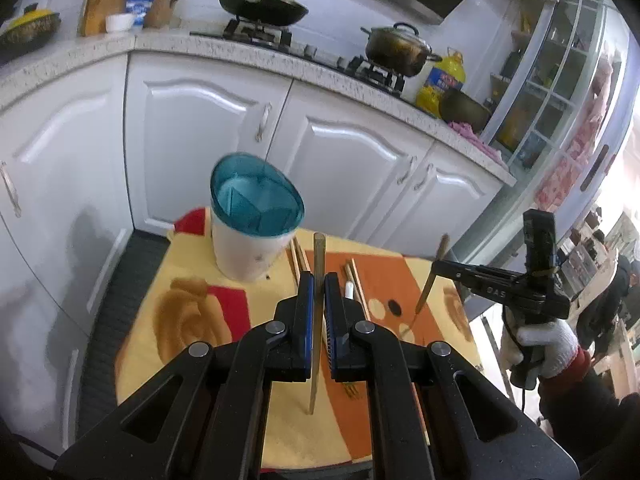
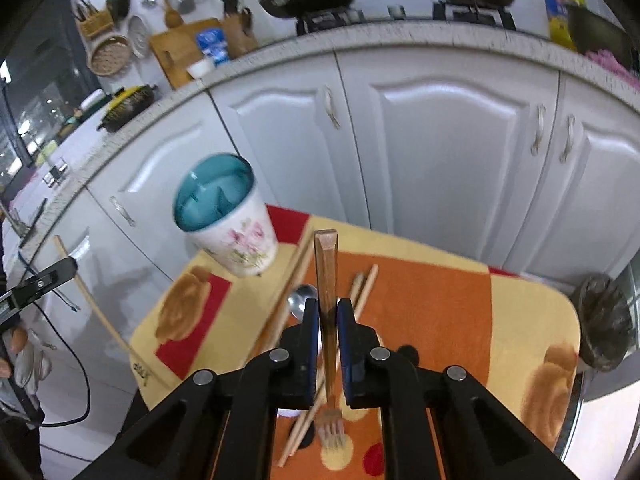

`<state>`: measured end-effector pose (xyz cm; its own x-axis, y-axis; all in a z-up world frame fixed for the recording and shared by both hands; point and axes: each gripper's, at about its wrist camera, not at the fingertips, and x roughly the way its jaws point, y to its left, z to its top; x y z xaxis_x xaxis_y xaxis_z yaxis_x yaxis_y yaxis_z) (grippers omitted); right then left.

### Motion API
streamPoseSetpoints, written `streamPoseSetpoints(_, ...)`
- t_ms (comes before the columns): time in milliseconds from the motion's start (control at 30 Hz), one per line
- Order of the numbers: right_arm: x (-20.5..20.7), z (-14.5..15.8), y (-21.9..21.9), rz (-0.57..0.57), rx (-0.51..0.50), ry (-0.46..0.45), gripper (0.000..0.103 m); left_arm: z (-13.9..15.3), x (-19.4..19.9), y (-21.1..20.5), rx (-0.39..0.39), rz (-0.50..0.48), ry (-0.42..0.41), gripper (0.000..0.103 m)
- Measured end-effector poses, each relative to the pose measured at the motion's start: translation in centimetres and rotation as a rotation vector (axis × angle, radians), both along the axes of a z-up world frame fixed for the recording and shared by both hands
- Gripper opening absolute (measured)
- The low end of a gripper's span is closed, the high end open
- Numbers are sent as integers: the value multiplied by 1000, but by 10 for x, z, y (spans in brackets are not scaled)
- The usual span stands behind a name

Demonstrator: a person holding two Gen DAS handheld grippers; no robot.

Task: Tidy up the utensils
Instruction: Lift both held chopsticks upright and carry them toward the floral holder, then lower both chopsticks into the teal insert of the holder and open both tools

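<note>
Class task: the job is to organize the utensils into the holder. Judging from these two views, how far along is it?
Done: nothing shows inside the holder; its blue dividers look bare. In hand: the left gripper clamps a chopstick, and the right gripper clamps a wooden fork. Left: loose chopsticks and a spoon lie on the table.

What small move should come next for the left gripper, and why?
Probably carry the chopstick forward and left until it is over the utensil holder, then lower it in. The left gripper is shut on the chopstick, held upright above the tablecloth, and the holder's teal divided top looks open. The right gripper grips a wooden fork, so it can follow.
</note>
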<state>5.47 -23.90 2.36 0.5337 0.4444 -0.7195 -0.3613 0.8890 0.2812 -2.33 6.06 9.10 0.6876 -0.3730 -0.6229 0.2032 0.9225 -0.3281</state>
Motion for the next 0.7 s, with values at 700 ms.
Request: streamPoseSetpoints(700,66,142,94,135,124,-250,9,97,85,44,22,214,-236,4)
